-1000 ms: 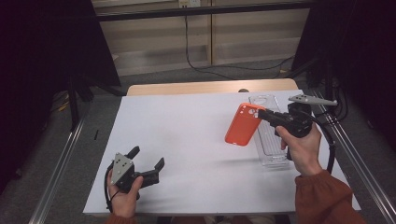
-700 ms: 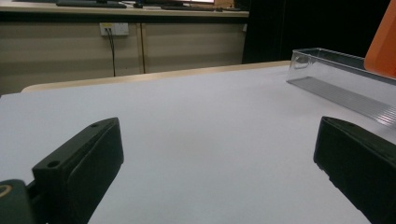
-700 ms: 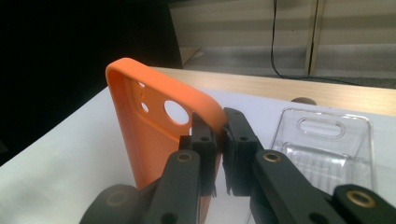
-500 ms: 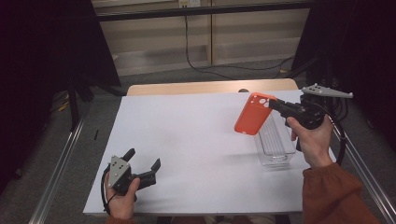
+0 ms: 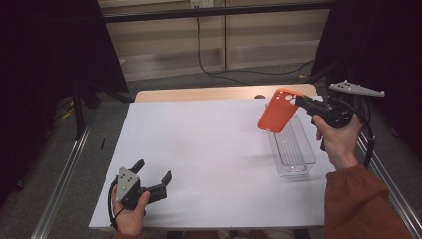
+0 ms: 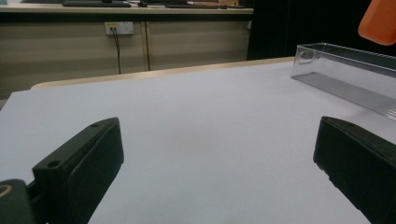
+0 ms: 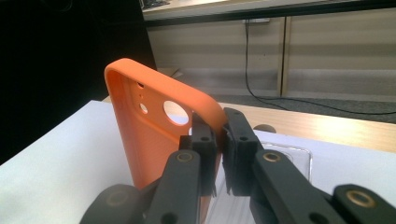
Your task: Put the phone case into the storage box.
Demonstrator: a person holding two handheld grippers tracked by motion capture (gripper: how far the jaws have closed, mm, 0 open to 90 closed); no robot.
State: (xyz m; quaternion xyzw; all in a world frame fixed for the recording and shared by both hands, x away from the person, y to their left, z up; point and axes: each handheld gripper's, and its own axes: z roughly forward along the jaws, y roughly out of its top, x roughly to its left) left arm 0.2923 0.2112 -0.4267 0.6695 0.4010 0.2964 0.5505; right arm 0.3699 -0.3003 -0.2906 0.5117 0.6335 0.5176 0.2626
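An orange phone case (image 5: 277, 110) hangs in the air above the far end of a clear plastic tray (image 5: 291, 148) at the table's right. My right gripper (image 5: 301, 101) is shut on the case's top edge near the camera holes; in the right gripper view the pads (image 7: 205, 140) pinch the case (image 7: 149, 135) rim. My left gripper (image 5: 153, 172) rests low at the front left of the white table sheet (image 5: 199, 149), open, with nothing between its jaws. The left gripper view shows the tray (image 6: 345, 74) and a corner of the case (image 6: 380, 21) far off at the right.
A dark cable runs along the floor behind the table. Metal rails (image 5: 62, 184) flank both sides of the table. A bare wooden strip (image 5: 214, 93) lies at the table's far edge. A small dark round object (image 5: 259, 96) sits on it.
My right hand has carried the orange case up and to the right, from beside the tray to above its far end. The left hand has stayed put.
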